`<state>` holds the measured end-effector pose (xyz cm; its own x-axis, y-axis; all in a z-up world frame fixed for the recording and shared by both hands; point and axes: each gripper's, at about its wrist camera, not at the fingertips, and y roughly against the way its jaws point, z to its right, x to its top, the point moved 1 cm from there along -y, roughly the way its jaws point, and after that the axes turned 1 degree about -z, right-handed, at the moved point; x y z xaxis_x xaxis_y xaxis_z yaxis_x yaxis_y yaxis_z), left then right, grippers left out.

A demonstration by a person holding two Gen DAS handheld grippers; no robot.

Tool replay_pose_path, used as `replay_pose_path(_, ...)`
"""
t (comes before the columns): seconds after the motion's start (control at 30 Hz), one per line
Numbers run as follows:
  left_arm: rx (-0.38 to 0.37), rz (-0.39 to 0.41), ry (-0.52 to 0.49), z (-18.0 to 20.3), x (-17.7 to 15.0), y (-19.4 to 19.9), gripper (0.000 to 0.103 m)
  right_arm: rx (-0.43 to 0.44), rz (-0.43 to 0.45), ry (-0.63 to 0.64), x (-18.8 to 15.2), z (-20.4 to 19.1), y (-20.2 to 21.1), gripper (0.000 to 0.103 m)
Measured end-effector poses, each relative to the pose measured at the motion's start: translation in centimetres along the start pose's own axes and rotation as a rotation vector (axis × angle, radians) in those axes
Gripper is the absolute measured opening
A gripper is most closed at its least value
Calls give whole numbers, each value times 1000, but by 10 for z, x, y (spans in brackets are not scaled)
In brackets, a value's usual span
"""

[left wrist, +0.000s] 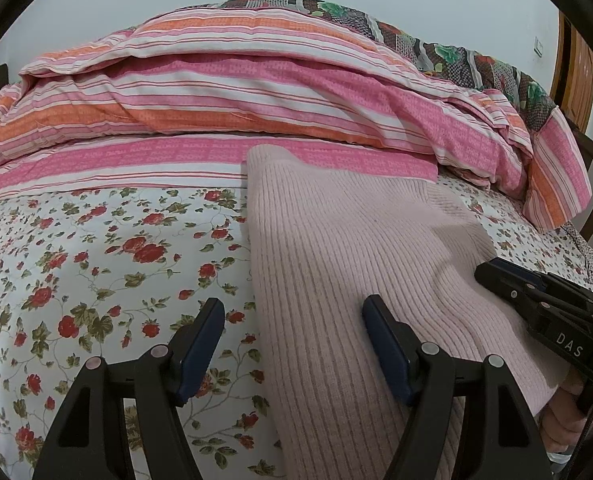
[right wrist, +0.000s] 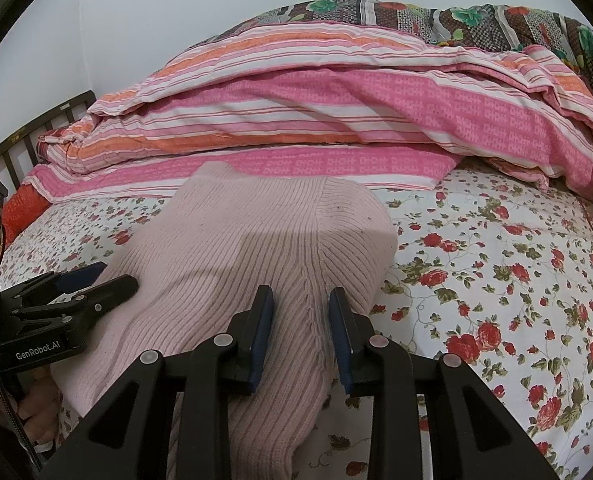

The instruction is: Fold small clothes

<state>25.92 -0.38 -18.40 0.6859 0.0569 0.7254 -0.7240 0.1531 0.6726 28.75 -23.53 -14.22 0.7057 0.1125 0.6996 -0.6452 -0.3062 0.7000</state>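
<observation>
Jaws of right gripper [right wrist: 301, 334] astride sweater [right wrist: 256, 248] seam

both wrist views close, angled down, sharing sweater [left wrist: 336, 248]

The pink sweater [left wrist: 336, 248] is soft ribbed knit, the floral bedsheet [left wrist: 96, 248] smooth matt cotton-like cloth, the striped quilt [left wrist: 224, 92] slightly crumpled woven cloth.

The left tongs [left wrist: 294, 344] stand wide apart, angled downward, one finger either side of the fabric's edge. The right tongs [right wrist: 301, 330] stand narrowly parted, tilted downward, a hand [right wrist: 36, 408] gripping the left handle.
</observation>
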Motion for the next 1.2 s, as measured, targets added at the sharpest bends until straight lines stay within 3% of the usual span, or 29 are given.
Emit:
replay_pose_path(0.37, 3, 1, -1, -1, 0, 0, 72, 6, 2, -2, 0, 0, 1, 29)
replay_pose_path(0.6, 7, 8, 4, -1, 2, 3, 71, 136, 51, -87, 6, 14, 26, 31)
replay_pose_path(0.8, -6, 21, -20, 2, 6, 15, 70, 46, -1, -19, -4, 5, 13, 31)
replay_pose_path(1.2, 5, -10, -22, 6, -4, 10, 72, 10, -4, 11, -8, 0, 11, 32)
